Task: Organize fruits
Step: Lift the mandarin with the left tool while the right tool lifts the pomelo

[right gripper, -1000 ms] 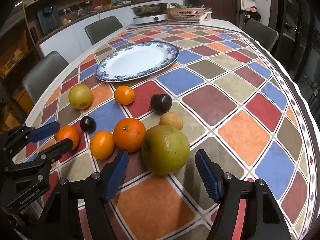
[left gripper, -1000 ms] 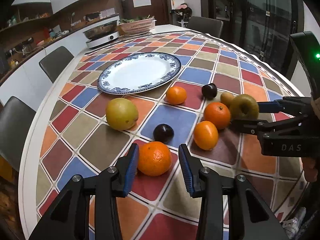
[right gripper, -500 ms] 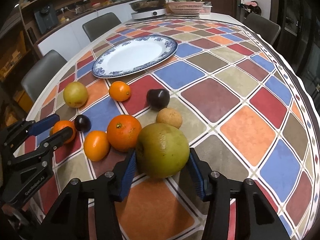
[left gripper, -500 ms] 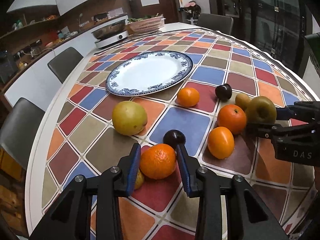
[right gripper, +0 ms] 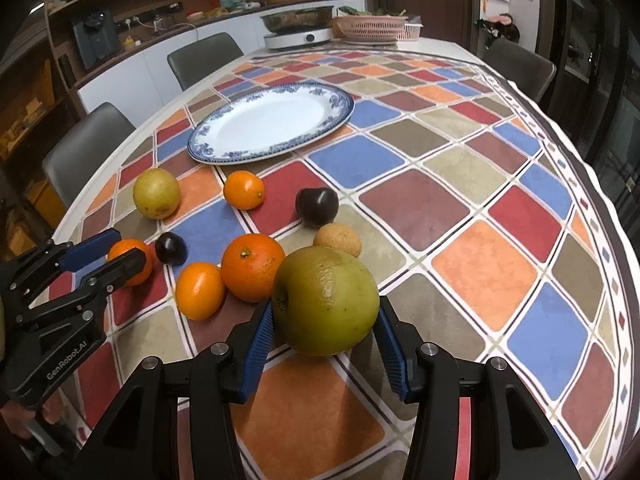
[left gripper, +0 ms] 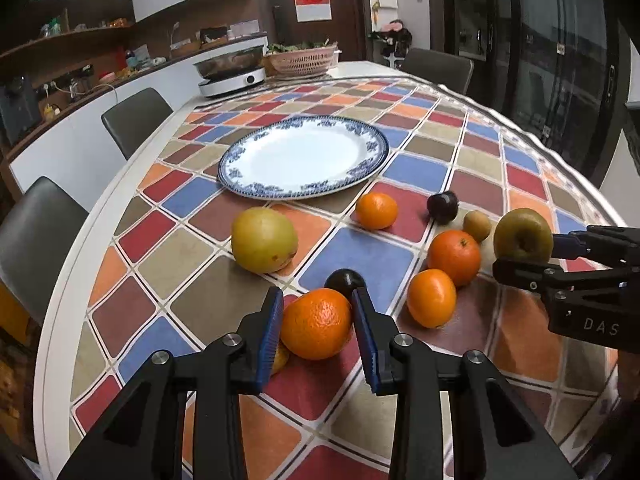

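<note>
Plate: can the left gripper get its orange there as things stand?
Probably yes. The left gripper is shut on the orange; the plate lies ahead, and only the yellow pear sits left of the route.

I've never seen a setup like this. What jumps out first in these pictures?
Two black grippers with blue fingers, each closed on a fruit: the left gripper on an orange, the right gripper on a big green apple. Around them, more fruit lies loose on the bright checked tablecloth, and behind it sits an empty blue-rimmed plate.
</note>
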The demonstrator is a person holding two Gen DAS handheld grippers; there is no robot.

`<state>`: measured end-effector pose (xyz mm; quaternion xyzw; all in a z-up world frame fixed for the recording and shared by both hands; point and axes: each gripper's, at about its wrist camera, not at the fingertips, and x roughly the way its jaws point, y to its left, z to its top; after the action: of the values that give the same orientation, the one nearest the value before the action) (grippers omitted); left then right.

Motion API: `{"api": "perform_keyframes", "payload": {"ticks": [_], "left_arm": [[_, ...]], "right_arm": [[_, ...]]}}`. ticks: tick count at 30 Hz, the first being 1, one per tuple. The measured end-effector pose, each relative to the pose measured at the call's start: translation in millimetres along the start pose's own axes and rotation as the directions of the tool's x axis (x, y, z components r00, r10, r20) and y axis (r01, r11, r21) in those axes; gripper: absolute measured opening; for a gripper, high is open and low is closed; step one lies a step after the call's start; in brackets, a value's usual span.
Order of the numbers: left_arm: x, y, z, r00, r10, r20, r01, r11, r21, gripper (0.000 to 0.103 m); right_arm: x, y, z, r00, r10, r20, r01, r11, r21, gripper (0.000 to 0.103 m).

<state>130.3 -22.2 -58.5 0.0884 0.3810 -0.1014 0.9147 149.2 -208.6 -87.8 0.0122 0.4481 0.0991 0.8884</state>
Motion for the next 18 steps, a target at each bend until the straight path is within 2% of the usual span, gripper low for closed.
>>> {"api": "perform_keyframes", "payload": {"ticks": [18], "left_arm": [[-47.7, 4.7, 37.2, 0.987, -0.083, 0.134, 0.088, 0.996, -0.032, 0.035]], "right_arm": [[-53.9, 16.3, 29.9, 0.984, 0.103, 0.143, -0.097, 0.994, -0.048, 0.050]]}}
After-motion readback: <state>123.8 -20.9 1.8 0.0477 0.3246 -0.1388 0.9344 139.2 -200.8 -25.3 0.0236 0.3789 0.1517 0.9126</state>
